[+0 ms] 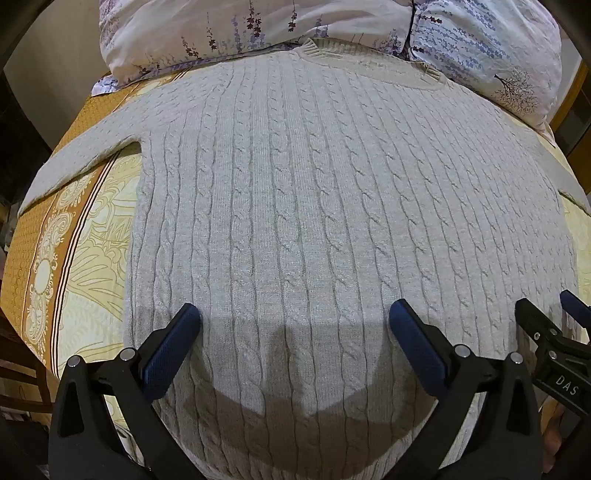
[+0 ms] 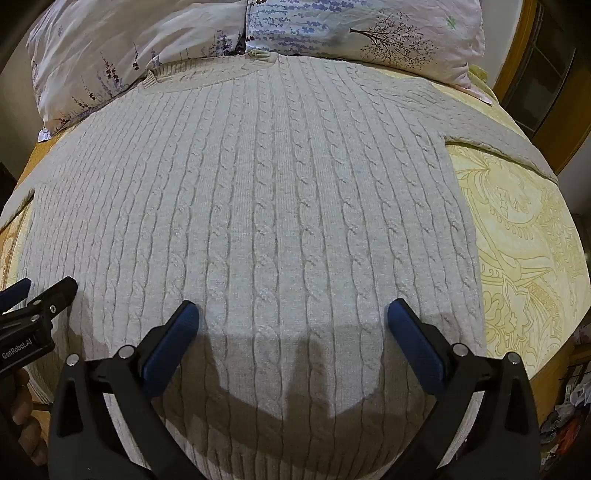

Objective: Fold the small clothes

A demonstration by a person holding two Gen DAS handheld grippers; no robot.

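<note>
Nearest the cameras, both tools hover over the lower body of the garment. The left gripper (image 1: 294, 325), black-framed with blue textured pads, has its fingers spread wide apart and holds nothing; in the left wrist view its tips appear to hang just above the knit, casting a shadow on it, though contact cannot be ruled out. The right gripper (image 2: 293, 324) is spread just as wide and is equally empty, over the right half of the hem region. Each tool shows at the edge of the other's view, so they sit side by side, near one another.

Under them lies the pale grey cable-knit sweater (image 1: 332, 206), spread flat and face up on the bed, hem nearest, ribbed neckline (image 1: 369, 55) farthest. Its left sleeve (image 1: 85, 155) stretches out over the yellow and ochre patterned bedspread (image 1: 74, 258), and the right sleeve (image 2: 509, 144) reaches outward on the other side.

The fold looks not yet begun: the sweater is laid out and smoothed, and no edge is lifted. The next move probably calls for each gripper to travel outward to a sleeve or side edge, pinch the thick knit firmly, and carry it across the body.

Beyond the collar rest the floral-print white and lilac pillows (image 2: 332, 33), touching the neckline.
</note>
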